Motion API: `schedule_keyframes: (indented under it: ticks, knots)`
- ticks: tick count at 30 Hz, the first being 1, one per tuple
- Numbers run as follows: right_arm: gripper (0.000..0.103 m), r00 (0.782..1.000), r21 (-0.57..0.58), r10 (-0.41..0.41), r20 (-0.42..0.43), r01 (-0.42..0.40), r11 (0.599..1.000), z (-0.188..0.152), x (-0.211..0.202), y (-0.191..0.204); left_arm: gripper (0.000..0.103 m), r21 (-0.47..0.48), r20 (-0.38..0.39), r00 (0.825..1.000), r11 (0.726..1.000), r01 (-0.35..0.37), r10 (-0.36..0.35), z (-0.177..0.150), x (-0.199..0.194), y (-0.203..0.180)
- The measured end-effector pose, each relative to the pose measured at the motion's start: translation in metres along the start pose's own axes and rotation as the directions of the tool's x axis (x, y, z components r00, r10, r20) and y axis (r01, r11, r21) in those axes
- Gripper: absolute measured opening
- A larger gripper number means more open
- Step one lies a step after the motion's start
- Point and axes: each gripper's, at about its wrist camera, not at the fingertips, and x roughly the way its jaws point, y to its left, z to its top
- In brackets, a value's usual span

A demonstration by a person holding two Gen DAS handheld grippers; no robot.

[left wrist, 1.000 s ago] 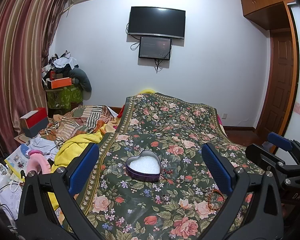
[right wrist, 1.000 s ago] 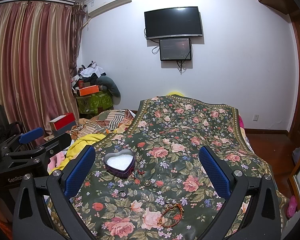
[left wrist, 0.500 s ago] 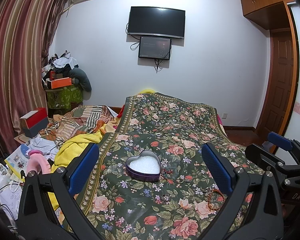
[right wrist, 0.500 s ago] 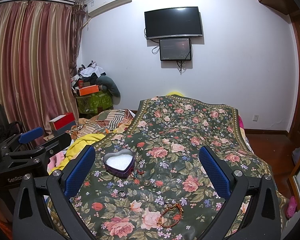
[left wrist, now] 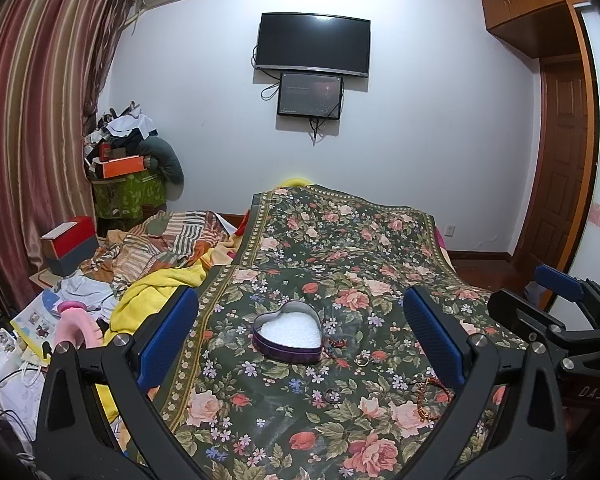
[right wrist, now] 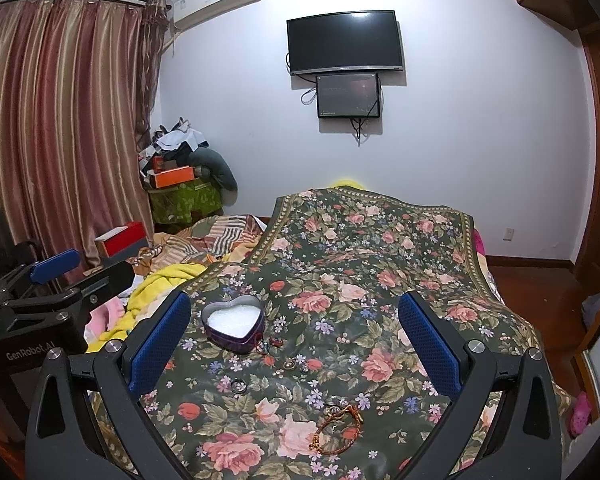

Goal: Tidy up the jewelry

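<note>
Purple heart tin [left wrist: 287, 334] sits between the wide-spread left claw [left wrist: 300, 336].

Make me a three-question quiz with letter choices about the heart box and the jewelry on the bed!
1. Where does the dark ring lie?
A) inside the heart box
B) on the flowered bedspread
C) on the floor

2. What colour is the heart box lining?
A) white
B) red
C) black

3. How are the right gripper fingers?
A) shut on the bracelet
B) shut, empty
C) open, empty

Answers: 1 B, it rests on the bedspread in front of the box. 2 A, the inside looks white. 3 C, the blue fingers stand wide apart, holding nothing.
</note>
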Motion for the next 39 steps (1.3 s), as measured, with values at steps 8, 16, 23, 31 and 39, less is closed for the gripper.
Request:
schedule_keyframes:
  ticks: [8,16,23,31,39]
  knots:
    - [0.103,0.997,-0.009,-0.052,-0.056,0.052,0.999,-0.011,0.012,-0.01,0.103,0.018,-0.055,0.998,0.999,-0.031,0.032,0.0,0.011,0.0]
    - [0.103,0.981,-0.011,-0.12,-0.151,0.12,0.993,-0.029,0.025,-0.028,0.103,0.016,-0.165,0.986,1.0,-0.021,0.023,-0.017,0.042,0.005]
    - [0.103,0.952,0.033,-0.144,-0.27,0.159,0.987,-0.051,0.038,-0.056,0.103,0.047,-0.334,0.942,0.998,0.047,-0.028,-0.046,0.082,0.006]
    - [0.103,0.92,0.04,-0.139,-0.367,0.165,0.985,-0.073,0.051,-0.07,0.103,0.093,-0.455,0.889,0.99,0.101,-0.048,-0.083,0.111,-0.002]
    - [0.092,0.901,0.065,-0.072,-0.428,0.11,0.992,-0.086,0.07,-0.073,0.082,0.05,-0.541,0.835,0.987,0.151,-0.1,-0.103,0.132,-0.004]
